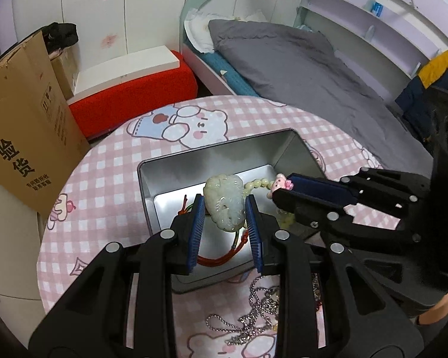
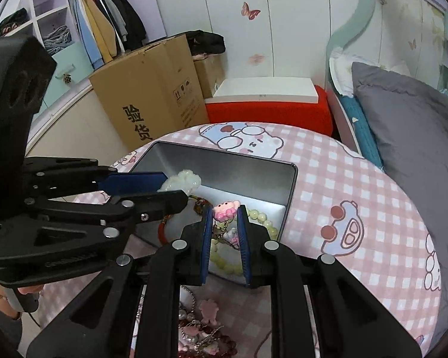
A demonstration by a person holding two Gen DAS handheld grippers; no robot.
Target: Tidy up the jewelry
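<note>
Gripping carved pale jade pendant [image 1: 224,203] in left tool [image 1: 225,208], right tool [image 2: 223,213] pinching pink charm [image 2: 224,208]

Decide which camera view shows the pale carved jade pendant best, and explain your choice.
The left wrist view: the jade pendant faces the camera, carving visible, held between the left gripper over the metal tin. The right wrist view shows only a white edge of it past the dark fingers.

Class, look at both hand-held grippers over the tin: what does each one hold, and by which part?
The left hand-held gripper clamps the pale jade pendant by its two side edges. The right hand-held gripper pinches the pink charm by its sides; its beaded bracelet hangs below.
</note>
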